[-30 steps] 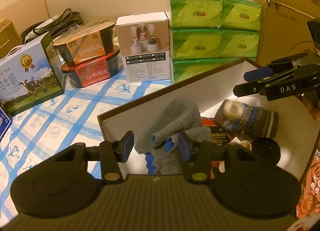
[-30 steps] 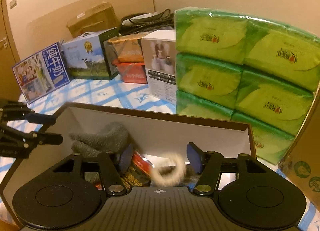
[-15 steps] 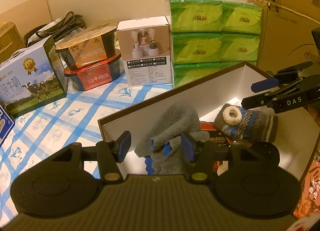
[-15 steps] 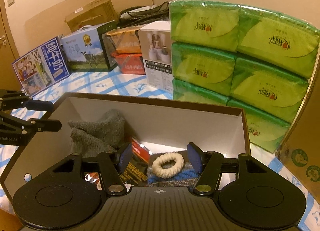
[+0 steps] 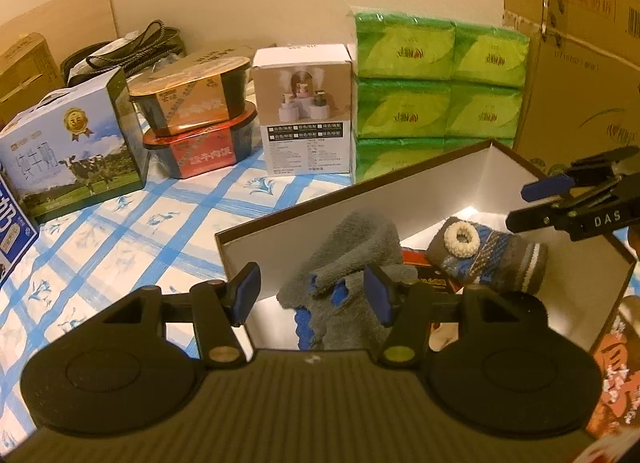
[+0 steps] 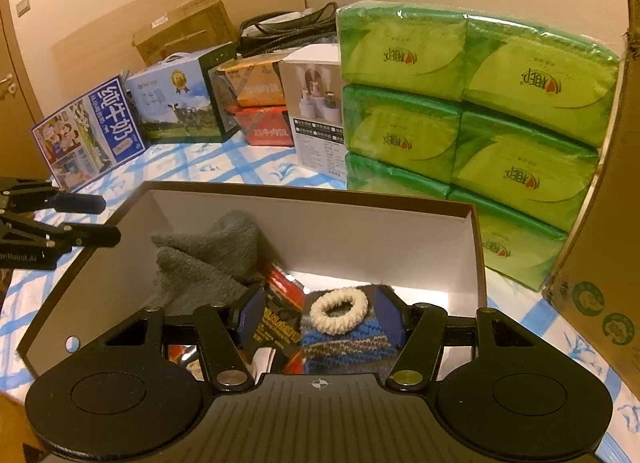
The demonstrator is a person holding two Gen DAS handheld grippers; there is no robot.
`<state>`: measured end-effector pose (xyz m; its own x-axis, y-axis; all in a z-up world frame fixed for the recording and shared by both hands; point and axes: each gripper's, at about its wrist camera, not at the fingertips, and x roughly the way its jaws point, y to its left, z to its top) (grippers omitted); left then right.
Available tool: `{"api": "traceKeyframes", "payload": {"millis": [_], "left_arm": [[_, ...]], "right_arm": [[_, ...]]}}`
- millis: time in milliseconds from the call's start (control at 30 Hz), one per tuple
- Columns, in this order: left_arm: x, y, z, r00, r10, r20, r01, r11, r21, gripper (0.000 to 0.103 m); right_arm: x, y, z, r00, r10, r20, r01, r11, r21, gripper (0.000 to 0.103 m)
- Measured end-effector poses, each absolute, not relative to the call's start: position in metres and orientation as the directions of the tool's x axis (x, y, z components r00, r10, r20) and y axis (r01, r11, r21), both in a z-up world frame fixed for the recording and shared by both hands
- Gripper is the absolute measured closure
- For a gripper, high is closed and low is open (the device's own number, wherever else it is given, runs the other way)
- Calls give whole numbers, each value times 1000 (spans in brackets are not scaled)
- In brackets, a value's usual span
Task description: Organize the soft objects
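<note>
- Soft items were gathered in an open brown box point(image 6: 474, 239) with a white inside, set on a blue-and-white checked cloth point(image 5: 132, 231).
- A grey fleece glove with blue trim point(image 5: 352, 259) was heaped against the box's left inner wall, at the end nearer the left gripper.
- A striped knit piece in grey, blue and white point(image 5: 504, 259) was laid at the other end of the box, and a cream scrunchie point(image 6: 339, 310) was seen resting on top of it.
- Between the glove and the knit piece, a dark packet with gold lettering point(image 6: 276, 327) and something red were partly covered; what they were could not be told.
- The left gripper point(image 5: 312, 295) was held above the box's near left corner with its jaws apart; they had just been opening, the glove was seen below and between them, and no pad was pressed on it.
- The right gripper point(image 6: 320, 321) was held over the knit piece and the scrunchie, its jaws spread to either side of them and touching neither as far as could be seen.
- Behind the box, green tissue packs point(image 6: 460, 103) were stacked in three layers beside a white carton point(image 5: 306, 119).
- Two food tubs point(image 5: 196, 119) were stacked further left, next to a milk carton with a cow picture point(image 5: 76, 143).
</note>
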<state>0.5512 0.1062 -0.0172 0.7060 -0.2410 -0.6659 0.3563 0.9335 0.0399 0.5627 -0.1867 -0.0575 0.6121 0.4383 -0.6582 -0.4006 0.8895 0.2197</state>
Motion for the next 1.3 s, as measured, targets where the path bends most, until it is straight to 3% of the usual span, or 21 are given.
{"api": "traceKeyframes", "payload": {"millis": [367, 600, 1067, 1300], "left_arm": [[496, 149, 26, 749, -231, -621, 272, 962, -31, 37], [445, 162, 58, 778, -232, -584, 241, 968, -64, 37], [336, 149, 89, 800, -172, -575, 191, 981, -28, 31], [289, 142, 100, 823, -111, -557, 131, 991, -4, 22]], "right_arm": [[518, -203, -31, 626, 445, -640, -386, 890, 241, 37], [472, -214, -3, 656, 452, -605, -371, 890, 263, 35], [376, -223, 32, 698, 433, -571, -336, 901, 274, 34], [331, -227, 47, 722, 416, -553, -319, 909, 268, 34]]}}
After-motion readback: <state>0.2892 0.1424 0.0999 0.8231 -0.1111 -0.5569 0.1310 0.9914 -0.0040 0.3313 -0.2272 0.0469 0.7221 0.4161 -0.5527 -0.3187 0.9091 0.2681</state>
